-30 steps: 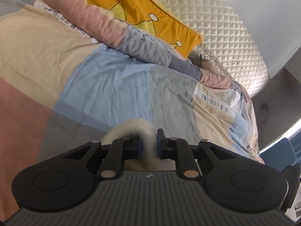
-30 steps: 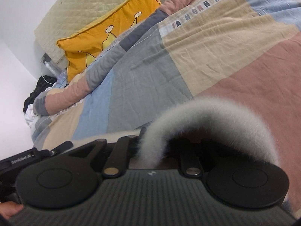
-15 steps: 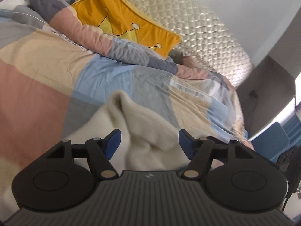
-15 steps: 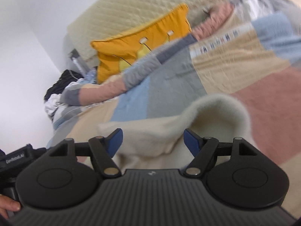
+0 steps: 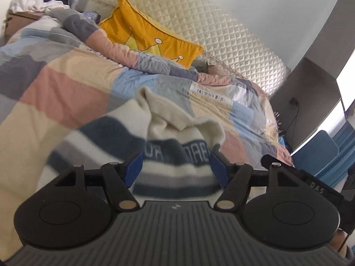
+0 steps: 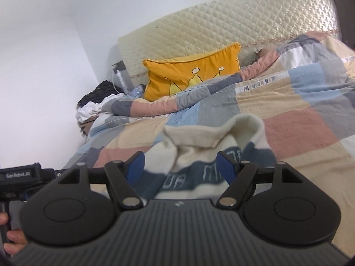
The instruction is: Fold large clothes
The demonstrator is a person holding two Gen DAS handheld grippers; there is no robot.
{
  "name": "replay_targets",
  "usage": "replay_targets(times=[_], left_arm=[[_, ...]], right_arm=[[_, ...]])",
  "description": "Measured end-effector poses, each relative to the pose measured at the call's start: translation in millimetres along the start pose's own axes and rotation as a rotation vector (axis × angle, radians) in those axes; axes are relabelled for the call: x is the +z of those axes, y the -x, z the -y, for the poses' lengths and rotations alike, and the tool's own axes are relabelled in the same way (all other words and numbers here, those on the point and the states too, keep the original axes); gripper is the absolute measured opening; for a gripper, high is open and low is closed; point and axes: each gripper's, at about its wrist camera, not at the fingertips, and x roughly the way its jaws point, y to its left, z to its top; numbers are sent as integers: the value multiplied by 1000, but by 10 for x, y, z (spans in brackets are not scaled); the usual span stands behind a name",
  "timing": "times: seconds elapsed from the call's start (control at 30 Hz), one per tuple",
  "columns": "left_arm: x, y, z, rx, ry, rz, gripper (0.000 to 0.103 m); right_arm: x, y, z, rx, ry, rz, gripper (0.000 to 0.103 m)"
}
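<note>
Right now both tools — left tool [image 5: 175, 166] and right tool [image 6: 179, 166] — are gaping wide, gripping nothing; the sweater [image 5: 177, 133] is bunching on the bed [image 5: 66, 84], risking a crooked fold.

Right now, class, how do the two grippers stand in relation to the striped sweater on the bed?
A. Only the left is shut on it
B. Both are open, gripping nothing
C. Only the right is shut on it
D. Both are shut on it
B: the left gripper and the right gripper both show spread jaws, with the sweater lying loose on the quilt.
</note>
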Motion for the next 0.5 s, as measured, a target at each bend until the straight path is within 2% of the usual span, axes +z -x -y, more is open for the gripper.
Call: replay_targets(times=[0.23,0.5], left_arm=[[-303,408,89,114,-19,-43,73],[-427,314,143,208,33,-142,72]], right_arm=[[-344,478,-33,-8,-9,-3,74],[-634,564,14,-6,-78,-40,75]])
